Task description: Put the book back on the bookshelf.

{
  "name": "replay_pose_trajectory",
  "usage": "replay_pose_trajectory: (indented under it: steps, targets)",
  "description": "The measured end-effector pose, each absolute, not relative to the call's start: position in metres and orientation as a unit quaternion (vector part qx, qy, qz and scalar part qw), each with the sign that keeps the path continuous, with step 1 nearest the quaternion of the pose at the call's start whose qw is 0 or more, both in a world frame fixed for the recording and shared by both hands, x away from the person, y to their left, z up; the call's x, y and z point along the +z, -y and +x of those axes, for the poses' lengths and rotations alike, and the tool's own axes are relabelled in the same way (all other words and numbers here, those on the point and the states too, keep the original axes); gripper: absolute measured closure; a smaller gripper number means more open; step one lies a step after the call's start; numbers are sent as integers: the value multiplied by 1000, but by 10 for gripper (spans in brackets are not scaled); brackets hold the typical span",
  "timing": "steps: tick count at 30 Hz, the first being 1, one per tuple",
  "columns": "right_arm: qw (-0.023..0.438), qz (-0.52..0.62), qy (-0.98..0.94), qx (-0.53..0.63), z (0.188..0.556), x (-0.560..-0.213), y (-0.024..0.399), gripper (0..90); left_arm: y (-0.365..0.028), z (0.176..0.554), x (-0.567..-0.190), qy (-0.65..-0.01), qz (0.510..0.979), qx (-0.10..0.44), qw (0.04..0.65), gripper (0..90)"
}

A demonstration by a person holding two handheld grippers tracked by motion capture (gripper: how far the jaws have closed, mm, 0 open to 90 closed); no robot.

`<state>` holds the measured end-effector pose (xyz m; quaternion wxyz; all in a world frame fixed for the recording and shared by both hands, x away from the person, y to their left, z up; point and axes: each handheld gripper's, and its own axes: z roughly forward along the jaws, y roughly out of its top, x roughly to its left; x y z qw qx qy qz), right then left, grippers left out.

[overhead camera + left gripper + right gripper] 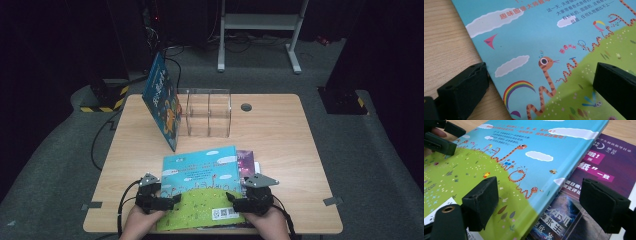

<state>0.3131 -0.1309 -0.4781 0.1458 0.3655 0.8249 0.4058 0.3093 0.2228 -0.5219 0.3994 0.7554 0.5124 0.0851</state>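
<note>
Both grippers, left (172, 200) and right (231, 196), jaws apart, straddle picture book (202, 187) edges (flat atop purple book (246, 162)). Risk: uneven lift lets the cover slide free.

- A smooth, slightly glossy printed cover is seen on the picture book (202, 187), lower centre of the high view.
- Pale wood-grain laminate, matt, is shown on the table (280, 145).
- Clear, shiny plastic is made out in the divided holder (209, 112), upper centre.
- Matt black plastic with roughened pads is seen on the left gripper (172, 200) and right gripper (231, 196).
- A glossy purple paper cover is shown on the lower book (604, 165), at right.
</note>
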Motion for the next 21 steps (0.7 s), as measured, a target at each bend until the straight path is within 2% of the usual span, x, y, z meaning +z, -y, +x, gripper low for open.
replay_pose_trajectory:
  steps: [3,9,21]
  targets:
    - [156,369,-821,405,311,-478,131,158,-223,310,-522,-512,756,86,399,3]
    - [132,387,-818,405,314,-478,134,151,-222,310,-521,-509,760,83,395,1]
    - [132,392,-815,406,312,-478,135,140,-211,311,-521,-506,761,75,399,2]
